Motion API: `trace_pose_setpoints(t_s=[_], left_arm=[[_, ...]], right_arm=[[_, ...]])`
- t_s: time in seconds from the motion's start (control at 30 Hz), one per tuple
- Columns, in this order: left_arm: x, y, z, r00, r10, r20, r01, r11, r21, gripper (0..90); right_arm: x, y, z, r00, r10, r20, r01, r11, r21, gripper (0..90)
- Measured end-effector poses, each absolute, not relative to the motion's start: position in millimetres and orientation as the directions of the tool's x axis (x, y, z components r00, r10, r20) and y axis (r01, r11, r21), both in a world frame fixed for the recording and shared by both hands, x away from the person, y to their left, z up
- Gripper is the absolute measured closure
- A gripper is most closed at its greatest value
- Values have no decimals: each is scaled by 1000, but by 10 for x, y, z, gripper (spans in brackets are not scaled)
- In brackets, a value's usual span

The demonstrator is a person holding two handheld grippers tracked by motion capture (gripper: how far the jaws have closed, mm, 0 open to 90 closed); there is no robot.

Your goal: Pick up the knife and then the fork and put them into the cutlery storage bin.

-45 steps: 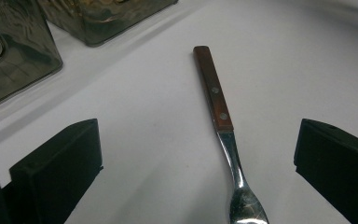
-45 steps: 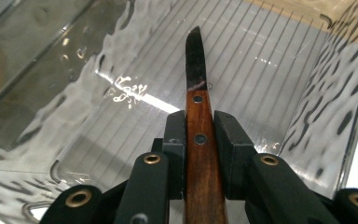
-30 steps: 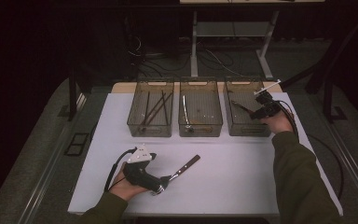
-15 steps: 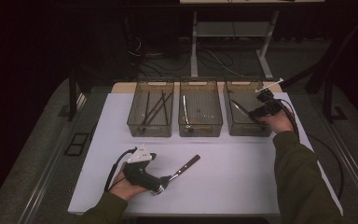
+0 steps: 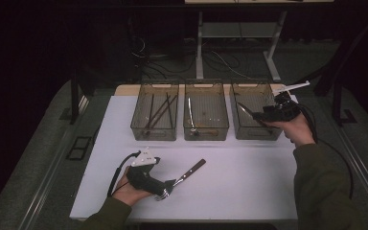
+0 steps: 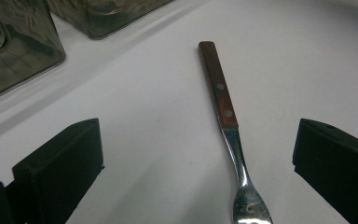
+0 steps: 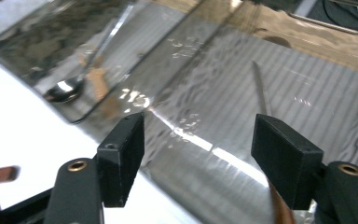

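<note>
While the left tool (image 5: 166, 188) sits low on the near left of the bench (image 5: 249, 191), its jaws are spread wide with a fork (image 6: 227, 126) lying flat between them, touching neither. Wooden handle points away toward the bins. Three see-through bins line the far edge: left bin (image 5: 154, 134) has dark sticks, middle bin (image 5: 206, 132) a spoon (image 7: 67, 88). Over the right bin (image 5: 249, 133), the right tool (image 5: 261, 116) hovers, jaws apart and gripping nothing.
</note>
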State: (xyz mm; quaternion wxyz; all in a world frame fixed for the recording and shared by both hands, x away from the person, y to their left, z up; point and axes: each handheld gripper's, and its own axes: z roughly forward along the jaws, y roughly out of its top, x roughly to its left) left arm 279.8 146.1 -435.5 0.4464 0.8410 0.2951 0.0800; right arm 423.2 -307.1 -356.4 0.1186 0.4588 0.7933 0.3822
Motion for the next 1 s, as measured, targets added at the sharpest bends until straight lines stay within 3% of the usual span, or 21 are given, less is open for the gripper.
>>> trace_pose_setpoints(t_s=[0.63, 1.0], left_arm=[[2825, 1473, -4315, 784, 602, -153, 472, -418, 776, 206], [2818, 1443, -4307, 786, 590, -187, 494, -416, 764, 326]], right_arm=[[3368, -2877, -3887, -632, 761, 145, 531, 290, 796, 144], [2972, -2715, -4245, -692, 715, 106, 491, 358, 794, 143]])
